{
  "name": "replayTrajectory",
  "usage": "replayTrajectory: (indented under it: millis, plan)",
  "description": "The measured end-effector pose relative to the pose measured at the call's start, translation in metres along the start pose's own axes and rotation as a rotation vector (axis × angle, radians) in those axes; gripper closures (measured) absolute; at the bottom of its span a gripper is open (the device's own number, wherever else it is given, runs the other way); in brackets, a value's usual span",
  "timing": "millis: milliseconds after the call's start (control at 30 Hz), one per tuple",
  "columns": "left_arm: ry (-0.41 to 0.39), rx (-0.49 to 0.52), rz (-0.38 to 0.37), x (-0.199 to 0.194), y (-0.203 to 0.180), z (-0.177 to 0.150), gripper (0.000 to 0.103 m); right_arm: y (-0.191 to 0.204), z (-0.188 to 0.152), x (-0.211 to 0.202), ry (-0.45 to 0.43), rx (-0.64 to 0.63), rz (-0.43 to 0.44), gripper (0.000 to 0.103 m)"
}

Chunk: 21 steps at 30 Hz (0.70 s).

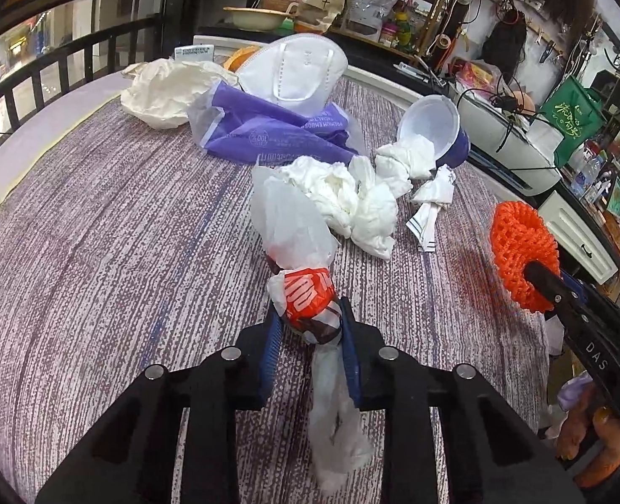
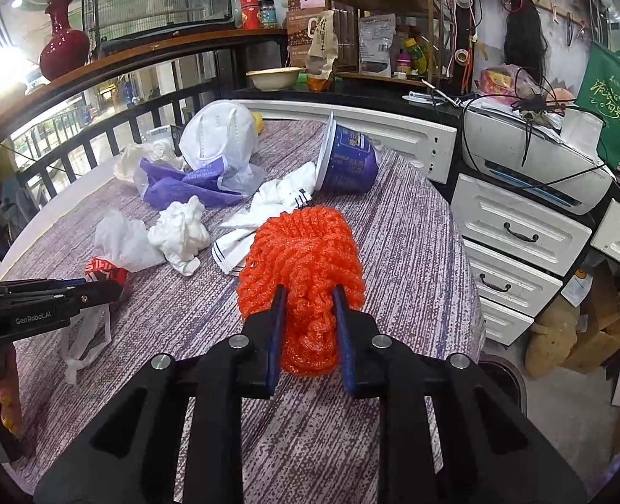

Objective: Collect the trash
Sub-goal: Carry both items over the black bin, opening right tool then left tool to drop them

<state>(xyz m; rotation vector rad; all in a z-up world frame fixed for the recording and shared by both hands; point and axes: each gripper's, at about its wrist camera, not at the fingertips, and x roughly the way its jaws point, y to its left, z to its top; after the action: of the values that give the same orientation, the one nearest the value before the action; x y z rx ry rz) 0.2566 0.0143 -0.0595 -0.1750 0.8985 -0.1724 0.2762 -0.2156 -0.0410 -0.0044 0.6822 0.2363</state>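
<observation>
My left gripper [image 1: 310, 323] is shut on a white plastic bag with an orange print [image 1: 305, 298], held just above the purple striped tablecloth [image 1: 99, 231]. It also shows in the right wrist view [image 2: 120, 248]. My right gripper [image 2: 307, 298] is shut on an orange foam net [image 2: 305, 252], also seen in the left wrist view [image 1: 522, 252]. Loose trash lies ahead: crumpled white tissue [image 1: 352, 197], a purple wrapper [image 1: 267, 126], a white face mask [image 1: 297, 71], a tipped purple cup [image 1: 436, 126] and a folded paper wrapper [image 1: 429, 210].
A crumpled cream bag [image 1: 162, 88] lies at the table's far left. White drawers [image 2: 515, 243] and a printer [image 2: 532, 164] stand to the right of the table. A black railing [image 2: 99, 126] runs behind it. Cluttered shelves [image 2: 377, 42] stand at the back.
</observation>
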Motion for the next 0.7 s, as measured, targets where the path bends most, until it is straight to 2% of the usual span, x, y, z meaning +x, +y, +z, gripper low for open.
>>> replayTrajectory:
  millis: [233, 433, 500, 700]
  plan:
    - [-0.061, 0.048, -0.03, -0.027, -0.013, -0.009, 0.079, -0.022, -0.005, -0.035, -0.057, 0.055, 0.012, 0.08]
    - [-0.054, 0.065, -0.121, -0.036, -0.027, -0.021, 0.079, -0.071, -0.02, -0.067, -0.084, 0.131, -0.076, 0.08]
    - [-0.04, 0.072, -0.161, -0.035, -0.033, -0.023, 0.079, -0.088, -0.029, -0.071, -0.073, 0.149, -0.12, 0.08]
    - [-0.016, 0.087, -0.219, -0.031, -0.05, -0.028, 0.079, -0.138, -0.064, -0.074, 0.005, 0.238, -0.202, 0.08]
